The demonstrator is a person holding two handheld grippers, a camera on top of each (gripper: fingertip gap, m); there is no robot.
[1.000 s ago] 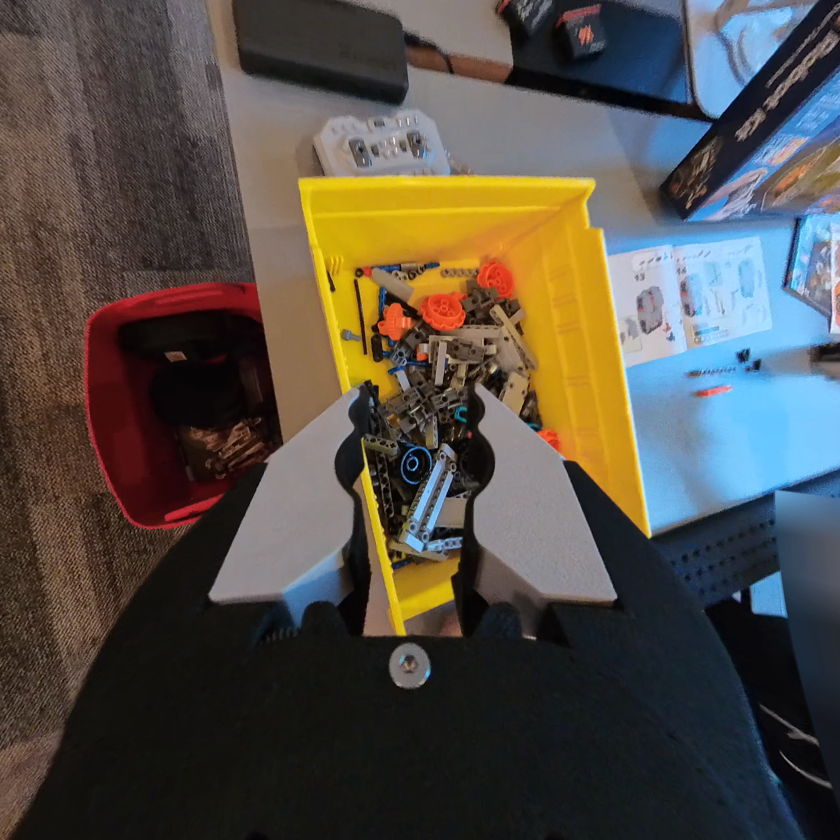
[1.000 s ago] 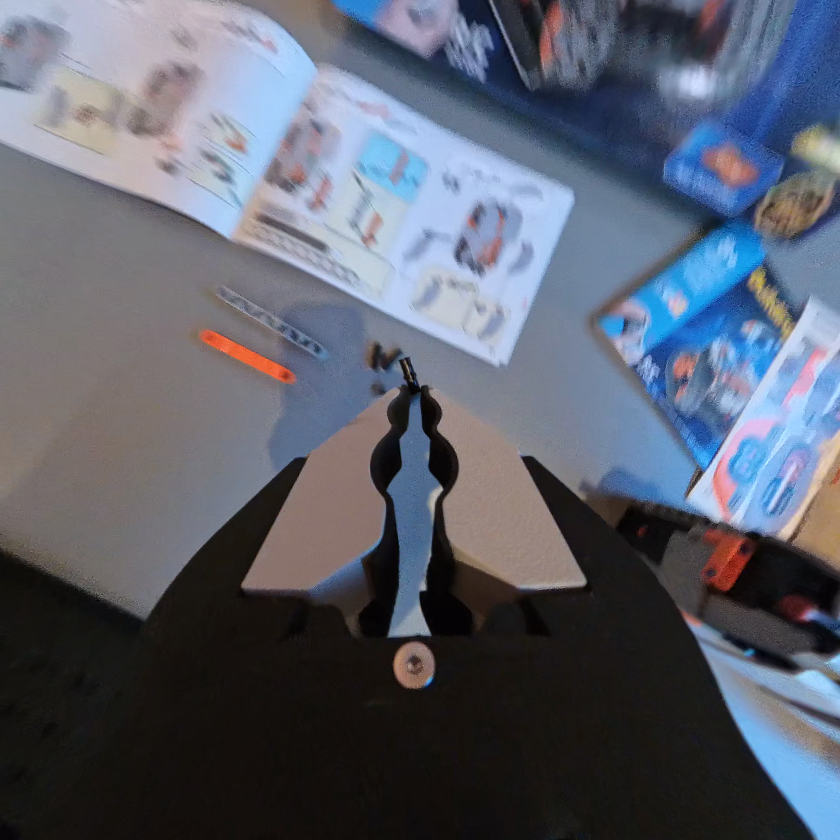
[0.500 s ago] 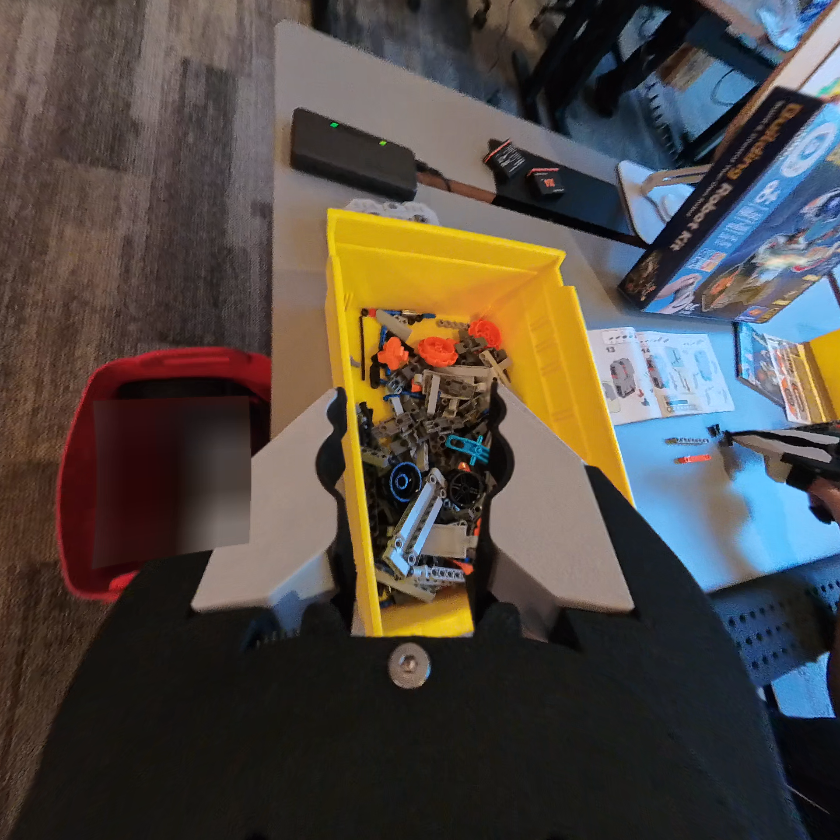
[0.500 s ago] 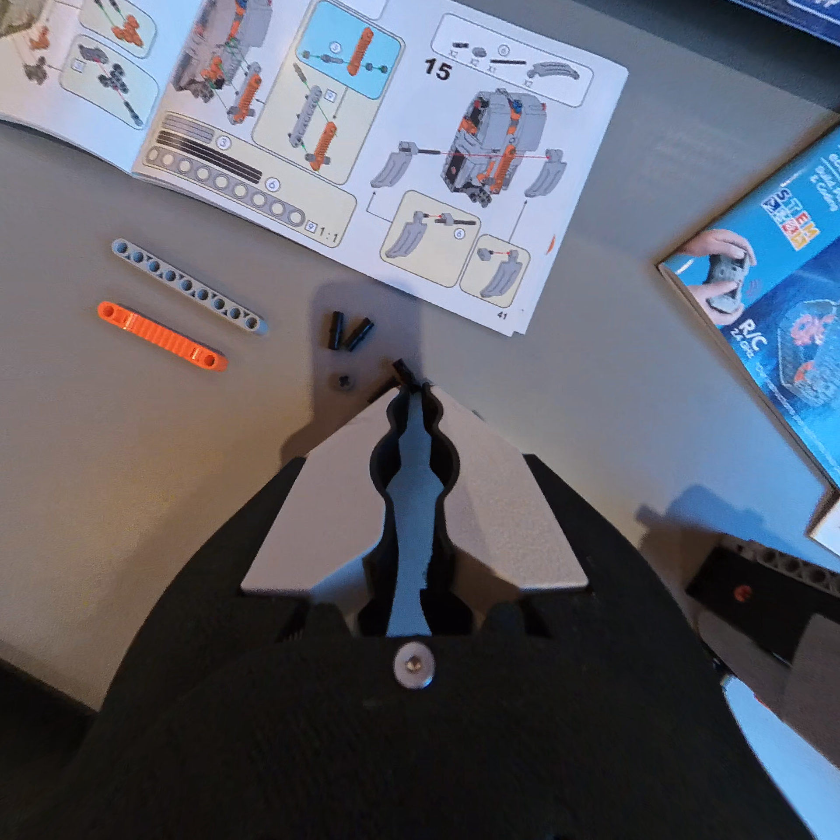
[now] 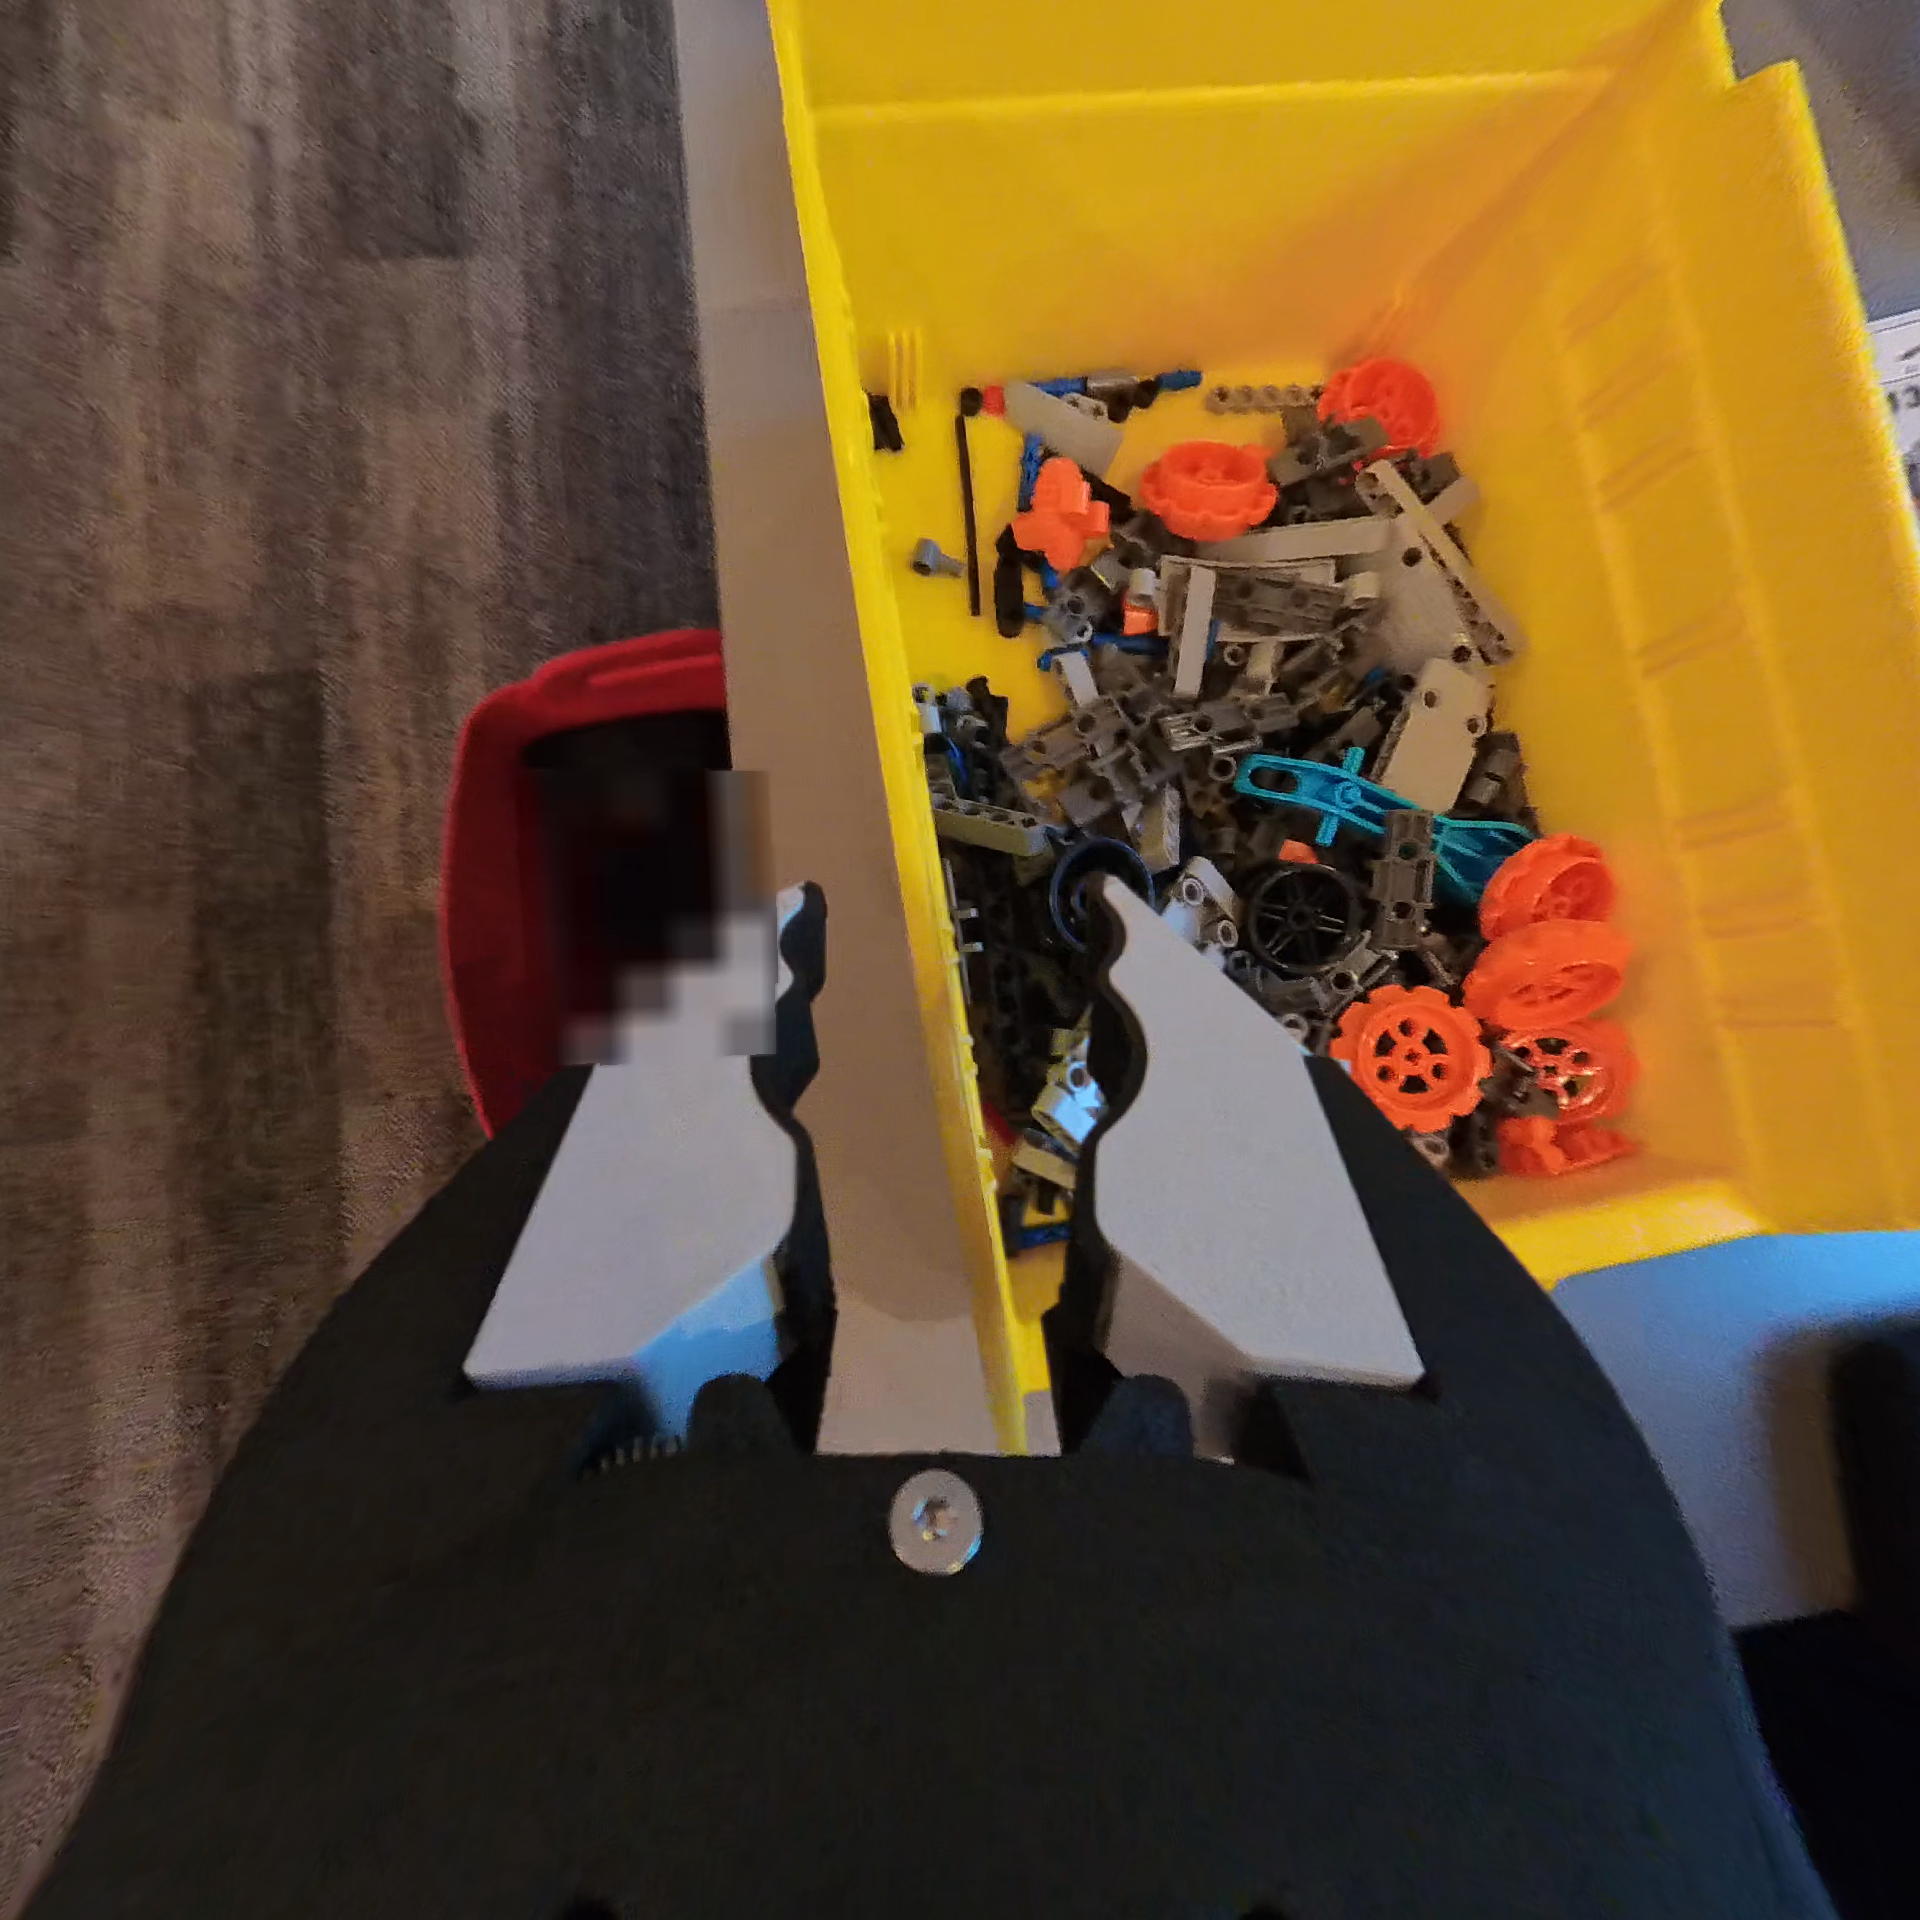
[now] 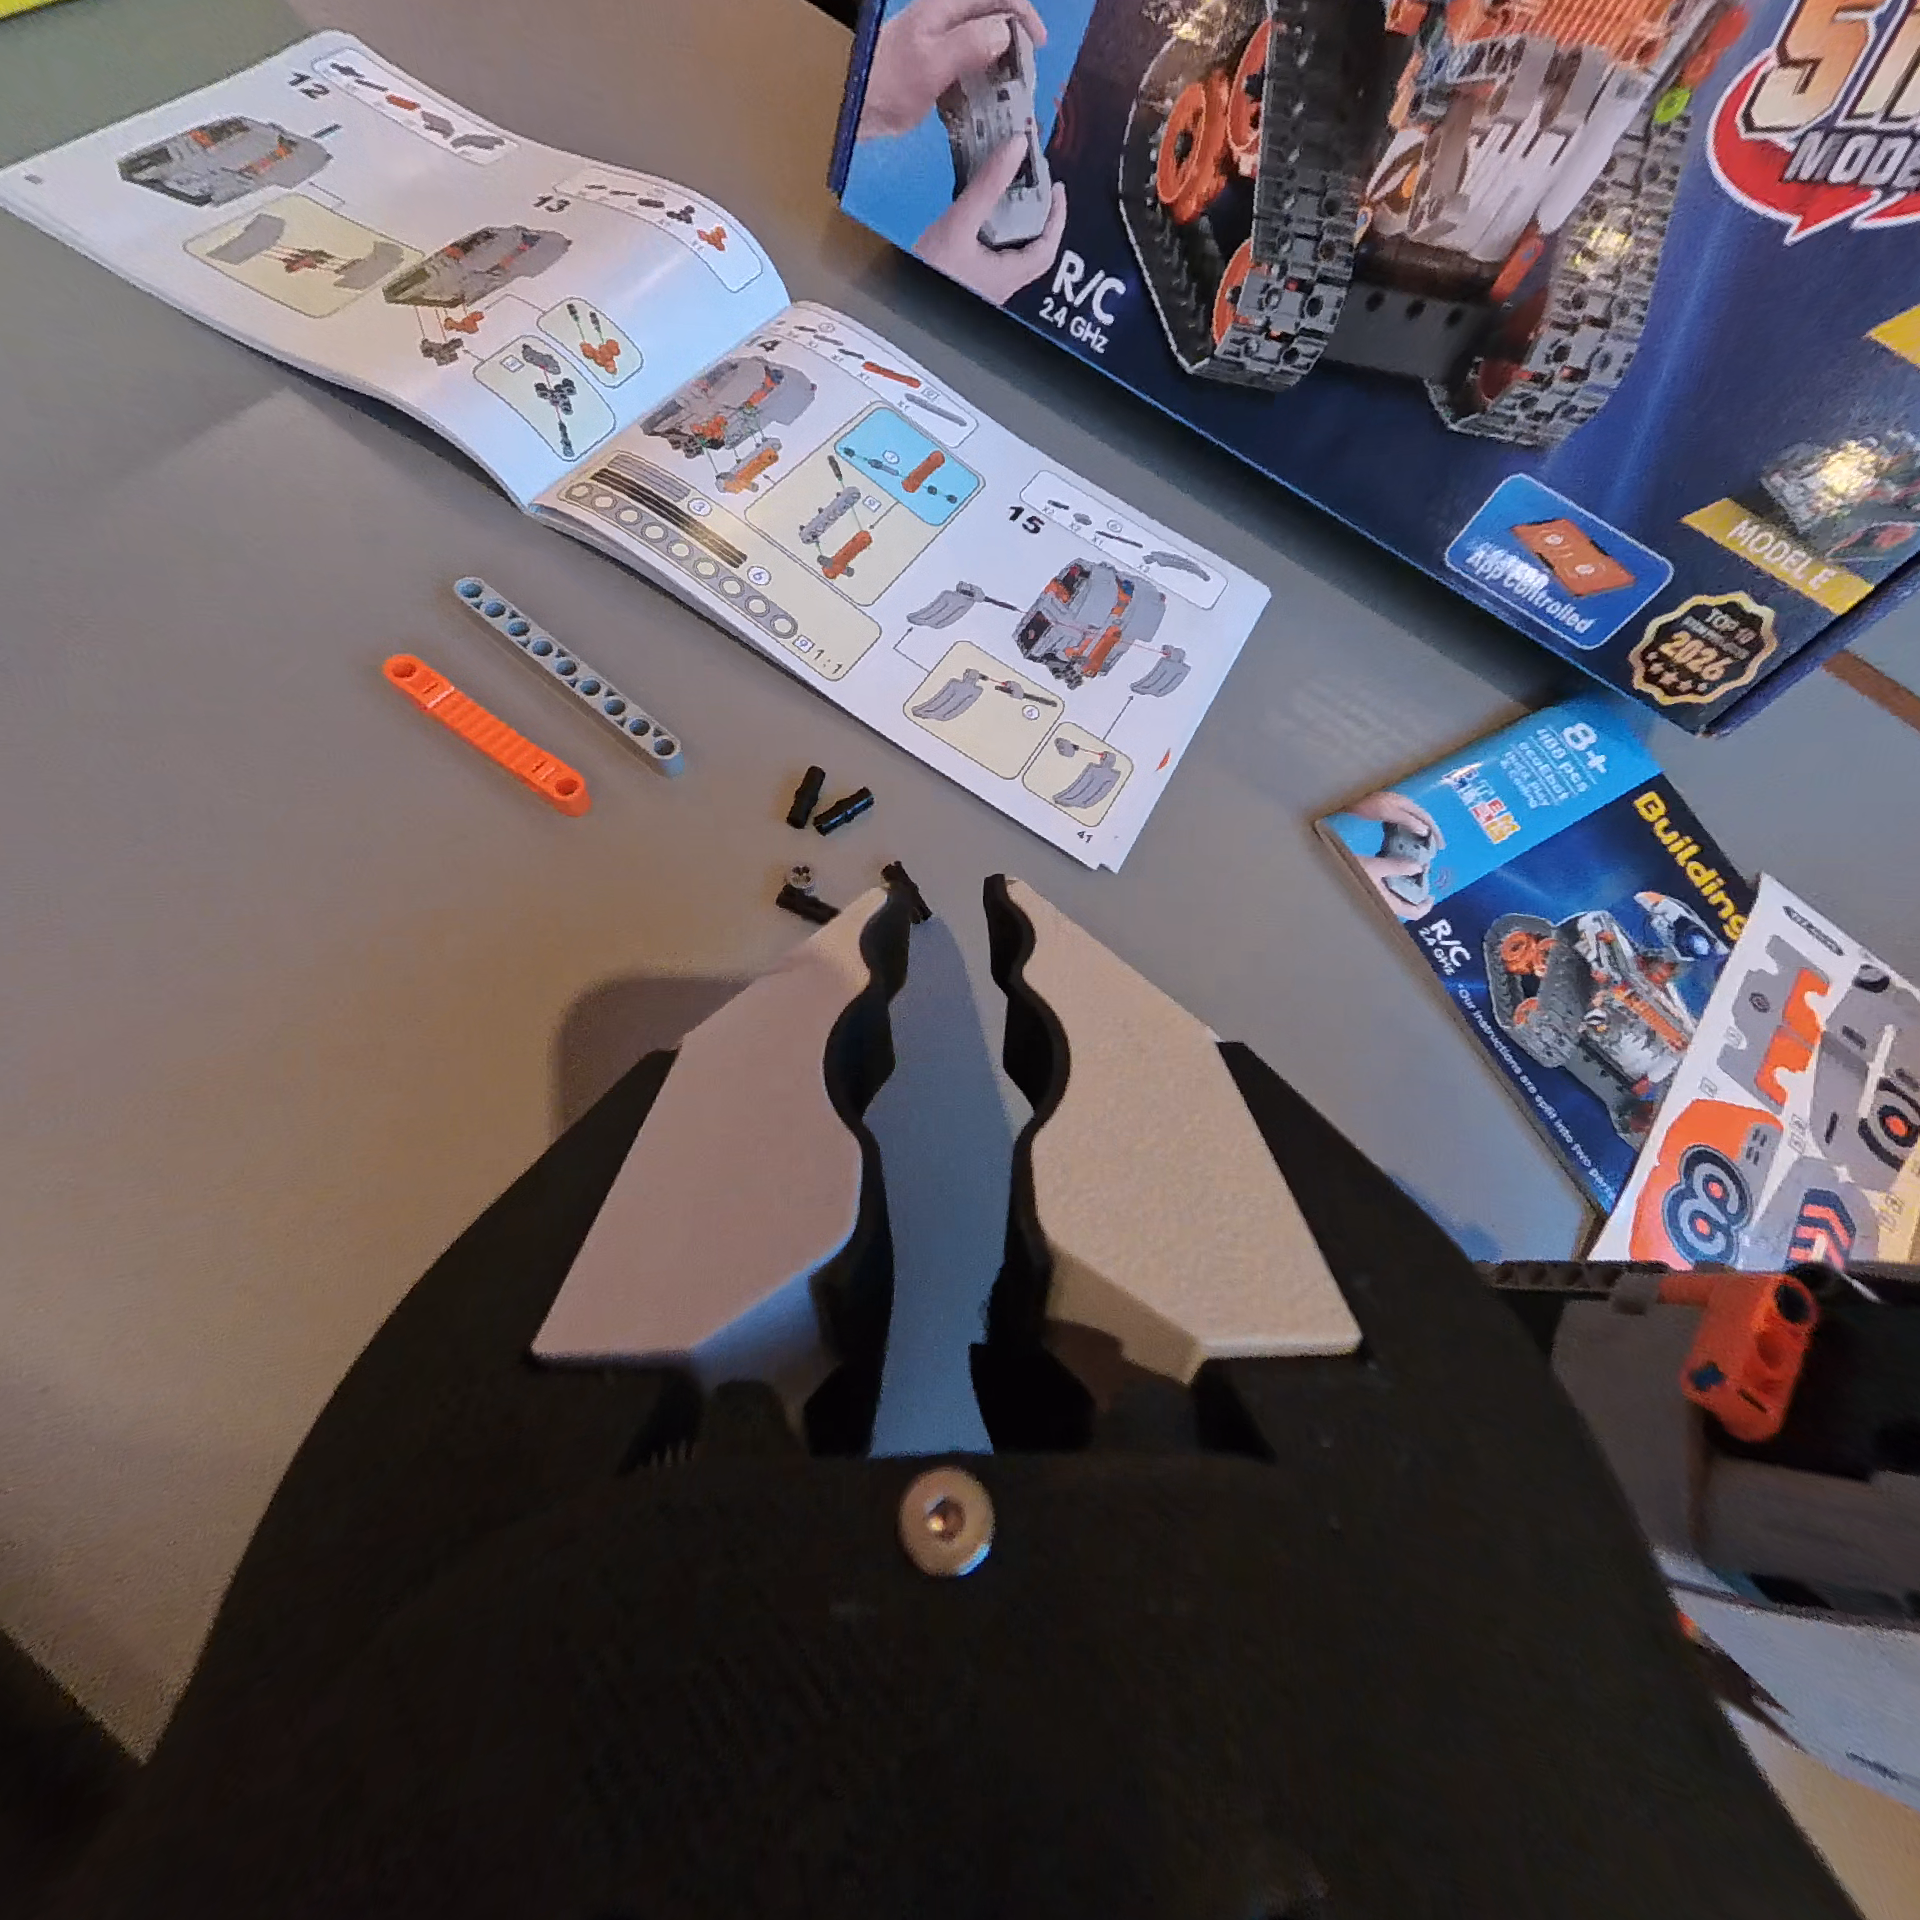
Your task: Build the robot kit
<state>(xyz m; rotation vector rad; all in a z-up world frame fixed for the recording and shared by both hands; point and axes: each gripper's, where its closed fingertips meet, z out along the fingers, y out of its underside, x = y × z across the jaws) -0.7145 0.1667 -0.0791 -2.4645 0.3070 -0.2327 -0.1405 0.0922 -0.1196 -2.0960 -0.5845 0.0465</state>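
Jaws of the left gripper (image 5: pixel 951 902) stand wide, straddling the near left wall of the yellow plastic bin (image 5: pixel 1714 644) of mixed building-kit pieces (image 5: pixel 1268 769). Right gripper (image 6: pixel 945 883) jaws are narrowly parted; a small black pin (image 6: pixel 906 889) seems to touch the left tip above the grey tabletop (image 6: pixel 260 935).

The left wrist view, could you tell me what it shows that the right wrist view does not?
Only the left wrist view: the left claw, open, straddling the wall of a yellow bin of building parts, with a red tub on the floor. Only the right wrist view: the right claw, open, by small black pins, an orange beam, a grey beam, an open booklet and a blue box. Both: the grey tabletop.
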